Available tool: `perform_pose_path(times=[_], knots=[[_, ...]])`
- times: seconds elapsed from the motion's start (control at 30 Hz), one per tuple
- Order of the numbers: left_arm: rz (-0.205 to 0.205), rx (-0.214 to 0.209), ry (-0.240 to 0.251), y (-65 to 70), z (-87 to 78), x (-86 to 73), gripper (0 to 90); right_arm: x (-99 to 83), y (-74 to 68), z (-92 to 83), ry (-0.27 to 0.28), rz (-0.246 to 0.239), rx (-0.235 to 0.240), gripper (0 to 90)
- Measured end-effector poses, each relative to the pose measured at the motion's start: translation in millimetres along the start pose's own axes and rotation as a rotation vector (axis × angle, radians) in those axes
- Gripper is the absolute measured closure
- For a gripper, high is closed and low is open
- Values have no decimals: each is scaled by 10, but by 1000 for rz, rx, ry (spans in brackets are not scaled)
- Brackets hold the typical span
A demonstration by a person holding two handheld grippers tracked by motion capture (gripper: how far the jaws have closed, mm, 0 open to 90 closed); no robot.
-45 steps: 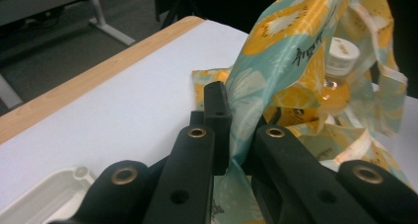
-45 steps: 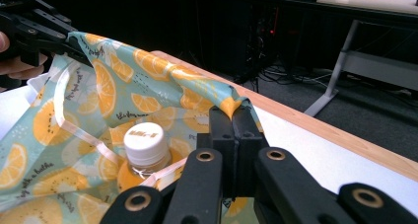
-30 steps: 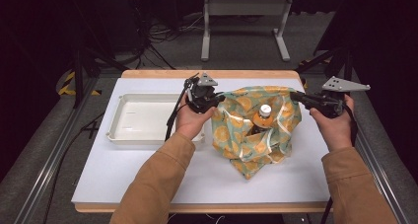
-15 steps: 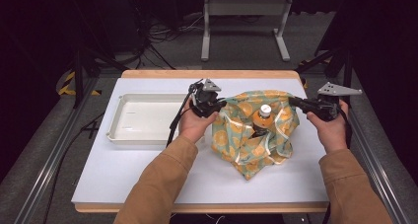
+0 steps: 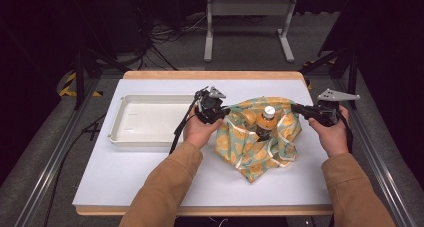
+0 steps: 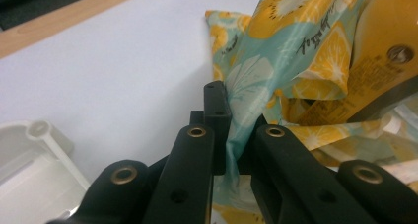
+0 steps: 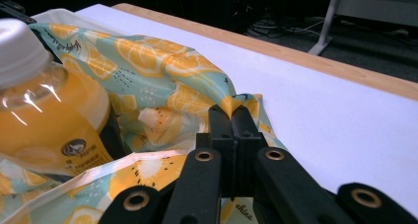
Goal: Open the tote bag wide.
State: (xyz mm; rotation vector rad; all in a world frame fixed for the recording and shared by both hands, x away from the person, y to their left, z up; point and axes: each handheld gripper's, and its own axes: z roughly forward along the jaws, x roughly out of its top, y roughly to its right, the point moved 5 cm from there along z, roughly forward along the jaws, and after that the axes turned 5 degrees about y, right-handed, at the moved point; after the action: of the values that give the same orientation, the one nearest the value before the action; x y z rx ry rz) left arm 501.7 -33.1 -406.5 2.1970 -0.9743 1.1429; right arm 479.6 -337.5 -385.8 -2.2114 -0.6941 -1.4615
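One fruit-print bag [image 5: 257, 137], one bottle [image 5: 265, 123], two grippers

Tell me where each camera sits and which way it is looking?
High view: above the person's side, looking forward and down at the table, white tray, both forearms, left gripper and right gripper.
Left gripper view: on the left gripper, looking along its jaws, shut on the fruit-print bag.
Right gripper view: on the right gripper, jaws shut on the bag's other edge, facing the bottle.
Shared: bag and bottle.
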Motion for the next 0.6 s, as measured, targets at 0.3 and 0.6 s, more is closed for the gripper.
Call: perform_pose_path(times=[0.3, 0.6], knots=[[-2, 14, -32, -4, 54, -47, 882, -125, 37, 55, -31, 20, -4, 900], [-8, 19, -80, -19, 118, -139, 881, -241, 54, 110, -62, 41, -2, 900]])
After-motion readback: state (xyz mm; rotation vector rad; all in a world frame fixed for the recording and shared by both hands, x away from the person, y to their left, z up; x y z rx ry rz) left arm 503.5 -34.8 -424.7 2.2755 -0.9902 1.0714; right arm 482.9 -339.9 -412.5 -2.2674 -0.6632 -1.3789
